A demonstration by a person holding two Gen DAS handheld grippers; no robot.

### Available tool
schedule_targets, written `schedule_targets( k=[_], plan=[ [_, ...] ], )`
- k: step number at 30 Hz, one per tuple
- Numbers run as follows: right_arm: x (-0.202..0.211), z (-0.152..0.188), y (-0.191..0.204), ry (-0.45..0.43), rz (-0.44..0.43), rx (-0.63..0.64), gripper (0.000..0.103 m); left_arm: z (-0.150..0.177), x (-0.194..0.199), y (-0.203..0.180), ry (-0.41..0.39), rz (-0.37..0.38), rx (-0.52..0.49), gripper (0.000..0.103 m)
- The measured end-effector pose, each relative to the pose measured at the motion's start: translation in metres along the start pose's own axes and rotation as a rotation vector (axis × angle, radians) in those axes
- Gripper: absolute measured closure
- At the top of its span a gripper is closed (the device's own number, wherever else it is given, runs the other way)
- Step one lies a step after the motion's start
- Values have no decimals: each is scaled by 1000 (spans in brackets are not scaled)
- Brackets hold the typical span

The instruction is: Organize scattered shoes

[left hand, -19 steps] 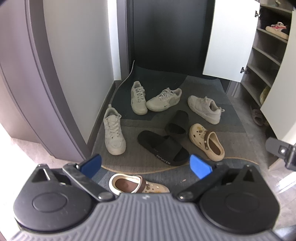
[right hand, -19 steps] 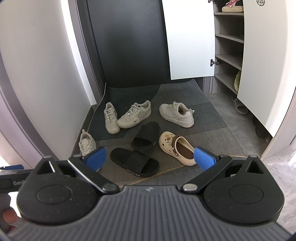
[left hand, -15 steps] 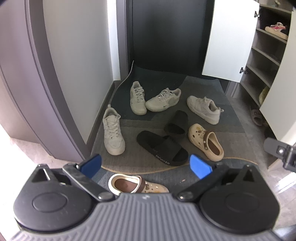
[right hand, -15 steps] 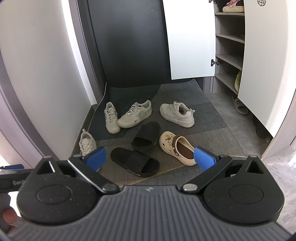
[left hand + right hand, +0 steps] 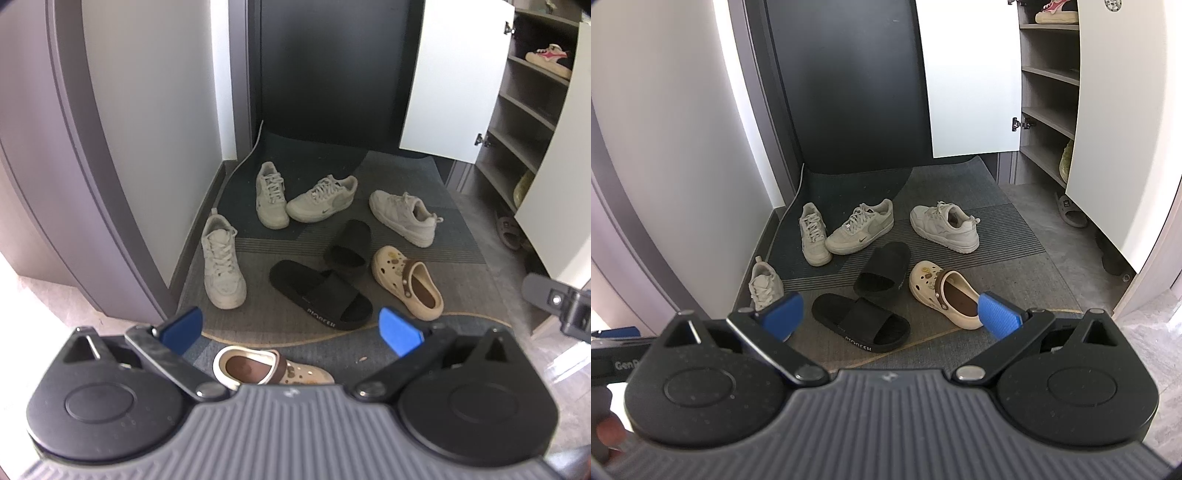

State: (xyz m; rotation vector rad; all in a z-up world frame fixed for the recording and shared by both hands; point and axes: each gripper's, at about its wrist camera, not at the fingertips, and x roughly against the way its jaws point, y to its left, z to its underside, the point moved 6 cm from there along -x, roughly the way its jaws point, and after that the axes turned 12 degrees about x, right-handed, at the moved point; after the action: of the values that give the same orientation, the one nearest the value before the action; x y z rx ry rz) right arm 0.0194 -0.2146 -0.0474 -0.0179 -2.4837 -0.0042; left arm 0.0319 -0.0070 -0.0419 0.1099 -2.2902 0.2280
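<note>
Eight shoes lie unpaired across the mat beside the open shoe cabinet, whose shelves are mostly bare. Both the left hand-held gripper and right hand-held gripper hang spread wide, empty.

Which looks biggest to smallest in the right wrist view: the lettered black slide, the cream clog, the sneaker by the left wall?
1. Lettered black slide.
2. Cream clog, only slightly smaller.
3. Sneaker by the left wall; partly hidden behind the hand-held gripper, so unsure.
</note>
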Motion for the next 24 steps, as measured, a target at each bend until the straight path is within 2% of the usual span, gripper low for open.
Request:
schedule_targets(
  k=[18,22,24],
  plan=[
    [-1,-4,3,0,3,-5,0,-11,-6,0,15,3,11,0],
    [-2,-4,3,0,2,-9,0,-5,-7,5,11,7,9,0],
    [2,0,-6,-6,-9,-5,0,-6,-9,5,14,8,10,0]
  ],
)
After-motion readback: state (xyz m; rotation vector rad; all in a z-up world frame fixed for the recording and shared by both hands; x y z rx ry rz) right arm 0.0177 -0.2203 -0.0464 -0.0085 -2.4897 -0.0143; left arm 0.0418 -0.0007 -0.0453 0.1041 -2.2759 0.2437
